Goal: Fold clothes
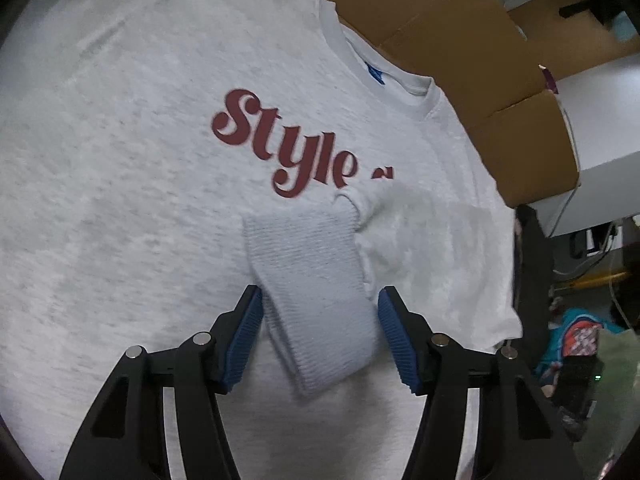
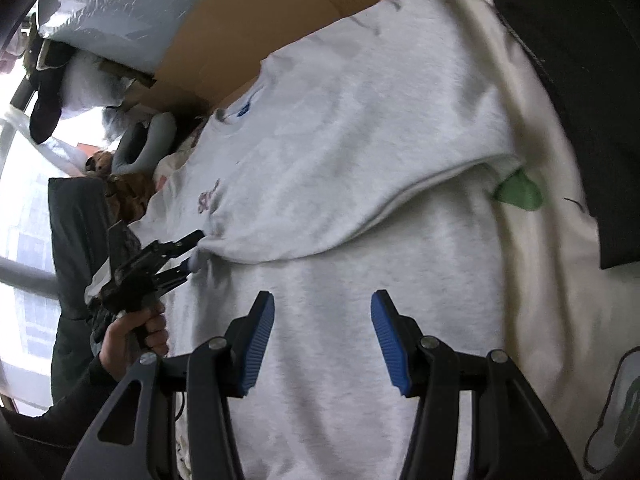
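Two grippers, left gripper (image 1: pixel 320 336) clamping sweatshirt (image 1: pixel 140 200) cuff (image 1: pixel 316 300), right gripper (image 2: pixel 322 340) apart, empty above sweatshirt.

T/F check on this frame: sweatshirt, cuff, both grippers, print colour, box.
1. The sweatshirt lies front side up. True.
2. The left gripper has the ribbed cuff between its fingers. True.
3. The right gripper holds the collar. False: nothing is between its fingers; it hovers over the body fabric.
4. The print is blue. False: dark red.
5. A cardboard box sits beyond the collar. True.
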The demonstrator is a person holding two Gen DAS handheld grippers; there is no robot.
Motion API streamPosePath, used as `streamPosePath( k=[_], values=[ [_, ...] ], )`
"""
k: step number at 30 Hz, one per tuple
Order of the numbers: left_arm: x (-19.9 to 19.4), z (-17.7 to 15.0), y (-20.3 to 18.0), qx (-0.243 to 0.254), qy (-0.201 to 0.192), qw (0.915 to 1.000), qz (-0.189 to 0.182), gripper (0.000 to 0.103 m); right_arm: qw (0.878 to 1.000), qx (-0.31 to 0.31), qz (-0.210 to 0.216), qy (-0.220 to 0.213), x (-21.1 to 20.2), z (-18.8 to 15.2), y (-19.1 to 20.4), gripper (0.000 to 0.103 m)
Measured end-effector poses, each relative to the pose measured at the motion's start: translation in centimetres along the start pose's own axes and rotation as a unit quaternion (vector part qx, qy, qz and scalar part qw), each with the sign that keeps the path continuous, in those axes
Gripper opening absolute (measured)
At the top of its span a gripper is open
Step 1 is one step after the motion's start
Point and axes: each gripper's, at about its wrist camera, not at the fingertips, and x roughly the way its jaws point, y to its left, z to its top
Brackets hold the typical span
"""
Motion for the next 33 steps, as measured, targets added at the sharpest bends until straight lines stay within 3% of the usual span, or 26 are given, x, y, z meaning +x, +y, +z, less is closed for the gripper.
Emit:
streamPosePath(
  k=[4, 7, 10, 12, 15, 17, 18, 23, 28, 33],
  values=[
    [0.1, -0.3, 0.8, -0.055, 0.004, 0.9973, -0.048, 0.06, 1.0, 0.008, -0.016, -0.014, -0.2, 0.3, -1.5, 0.049],
    [0.3, -0.3, 1.1, -0.075, 0.007, 0.9951, -0.065, 0.057, 0.999, 0.014, -0.03, -0.021, -0.3, 0.6, -2.7, 0.049],
    [0.6, -0.1, 2.0, -0.118, 0.013, 0.9889, -0.089, 0.04, 0.999, 0.02, -0.037, -0.025, -0.4, 0.9, -3.5, 0.049],
    [0.3, 0.2, 1.8, -0.108, 0.008, 0.9905, -0.084, 0.027, 0.999, 0.023, -0.04, -0.027, -0.4, 1.2, -3.9, 0.049],
    [0.0, 0.8, 1.1, -0.092, 0.003, 0.992, -0.086, 0.015, 0.998, 0.022, -0.039, -0.035, -0.4, 1.6, -4.1, 0.048],
    [-0.3, 1.3, 0.1, -0.074, 0.0, 0.9934, -0.087, 0.013, 0.998, 0.015, -0.045, -0.039, -0.2, 1.9, -4.1, 0.042],
    [-0.5, 1.6, -0.5, -0.061, -0.004, 0.9945, -0.085, 0.012, 0.998, 0.012, -0.051, -0.041, 0.0, 2.1, -4.2, 0.035],
    [-2.0, 3.5, -3.1, -0.034, -0.026, 0.9939, -0.102, 0.011, 0.998, 0.023, -0.042, -0.047, 0.6, 2.7, -5.0, 0.022],
    [-4.1, 5.6, -6.2, 0.006, -0.04, 0.9928, -0.113, 0.01, 0.997, 0.035, -0.03, -0.057, 0.8, 3.1, -5.6, 0.016],
    [-6.7, 8.0, -9.0, 0.035, -0.058, 0.9892, -0.13, 0.01, 0.996, 0.031, -0.048, -0.074, 1.2, 3.8, -5.8, 0.01]
  ],
)
